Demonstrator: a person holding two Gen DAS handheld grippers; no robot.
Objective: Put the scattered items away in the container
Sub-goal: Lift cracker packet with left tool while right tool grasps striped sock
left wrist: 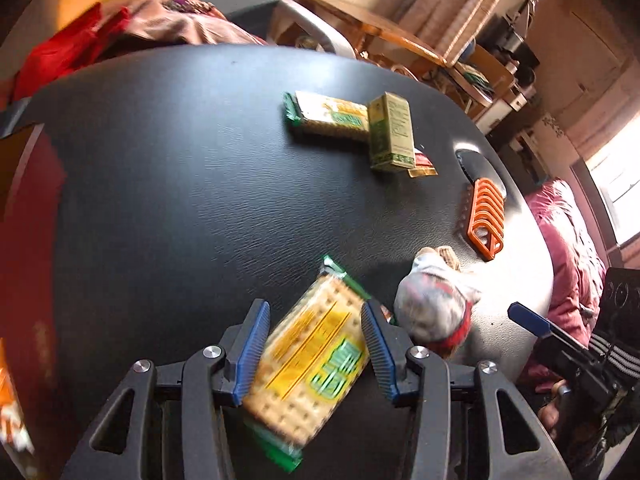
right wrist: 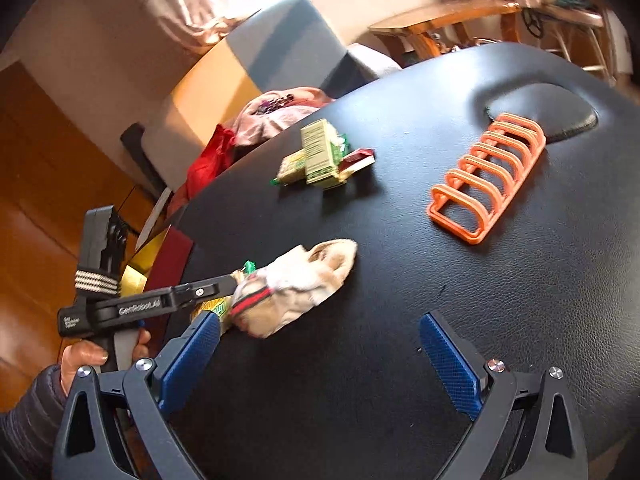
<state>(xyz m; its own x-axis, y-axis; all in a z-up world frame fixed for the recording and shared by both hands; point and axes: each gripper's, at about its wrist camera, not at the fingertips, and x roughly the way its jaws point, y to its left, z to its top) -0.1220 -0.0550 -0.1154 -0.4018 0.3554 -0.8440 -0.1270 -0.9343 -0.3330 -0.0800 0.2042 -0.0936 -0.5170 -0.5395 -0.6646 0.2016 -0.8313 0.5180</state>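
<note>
My two claw cameras look steeply down, close over the black table (left wrist: 168, 184); both catch the orange rack (right wrist: 490, 186).

A cracker packet (left wrist: 308, 364) with green ends and a yellow label sits tilted between the left tool's (left wrist: 316, 344) blue pads. Beside it lies a crumpled white sock (right wrist: 296, 284) with a red stripe, on the black bench (left wrist: 180, 184). Toward the bench's far edge a second cracker packet (left wrist: 326, 114) lies flat, a green-and-yellow carton (left wrist: 390, 132) across its end, and a small red sachet (left wrist: 422, 162) partly under the carton.
</note>
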